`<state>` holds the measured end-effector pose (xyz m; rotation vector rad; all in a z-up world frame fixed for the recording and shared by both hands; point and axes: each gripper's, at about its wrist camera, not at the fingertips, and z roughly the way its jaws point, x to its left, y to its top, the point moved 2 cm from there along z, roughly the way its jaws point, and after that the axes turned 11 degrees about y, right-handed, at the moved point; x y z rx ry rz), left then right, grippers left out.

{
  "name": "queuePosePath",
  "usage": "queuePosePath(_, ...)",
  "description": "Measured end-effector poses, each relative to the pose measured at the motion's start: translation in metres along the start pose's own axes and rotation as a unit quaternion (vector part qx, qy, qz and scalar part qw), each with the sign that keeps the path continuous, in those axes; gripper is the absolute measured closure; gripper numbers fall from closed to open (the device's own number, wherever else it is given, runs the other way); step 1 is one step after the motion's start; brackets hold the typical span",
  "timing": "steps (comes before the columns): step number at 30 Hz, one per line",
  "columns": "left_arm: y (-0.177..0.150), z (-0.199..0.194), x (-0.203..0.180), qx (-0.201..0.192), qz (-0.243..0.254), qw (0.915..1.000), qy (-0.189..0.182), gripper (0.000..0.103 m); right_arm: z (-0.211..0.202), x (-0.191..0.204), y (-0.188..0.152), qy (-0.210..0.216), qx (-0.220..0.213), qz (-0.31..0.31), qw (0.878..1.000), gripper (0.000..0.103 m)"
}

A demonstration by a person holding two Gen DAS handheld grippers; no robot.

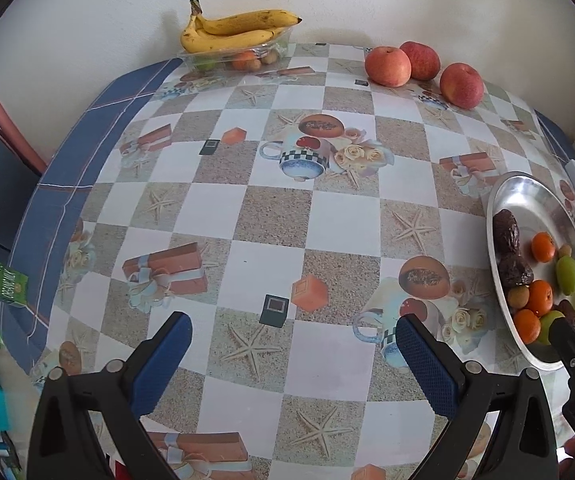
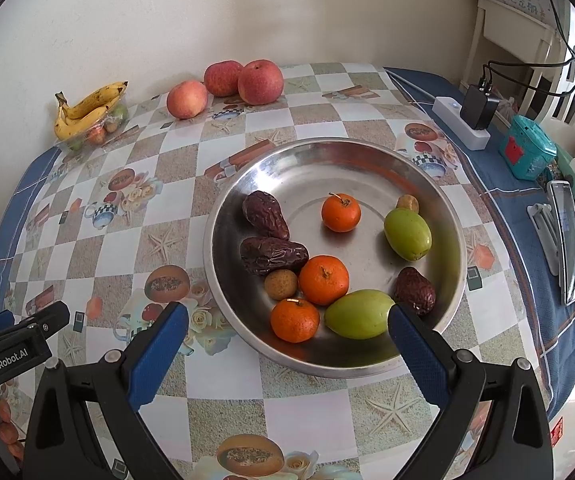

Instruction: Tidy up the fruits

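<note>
A steel plate holds three oranges, two green fruits, three dark dates and small brown fruits. My right gripper is open just above the plate's near rim, with an orange and a green fruit between its blue fingers. My left gripper stands open over bare tablecloth, left of the plate. Three apples sit at the back. Bananas lie on a clear container of small fruits at the far left.
A white power strip with a black charger, a teal box and a phone lie right of the plate. A green carton sits beyond the table's left edge. The wall runs behind the table.
</note>
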<state>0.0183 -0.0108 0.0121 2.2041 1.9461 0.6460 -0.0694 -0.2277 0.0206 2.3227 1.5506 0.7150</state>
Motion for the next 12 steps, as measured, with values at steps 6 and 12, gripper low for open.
queuePosePath(6, -0.0012, 0.0014, -0.0011, 0.007, 0.008, 0.9997, 0.021, 0.0, 0.0004, -0.0017, -0.0005, 0.0, 0.003, 0.004, 1.0, 0.003)
queuePosePath(12, -0.001, -0.0002, -0.0012, 0.002, 0.01, 0.9997, 0.022, 0.0, 0.0005, -0.0027, -0.0004, 0.0, 0.004, 0.004, 1.0, 0.003)
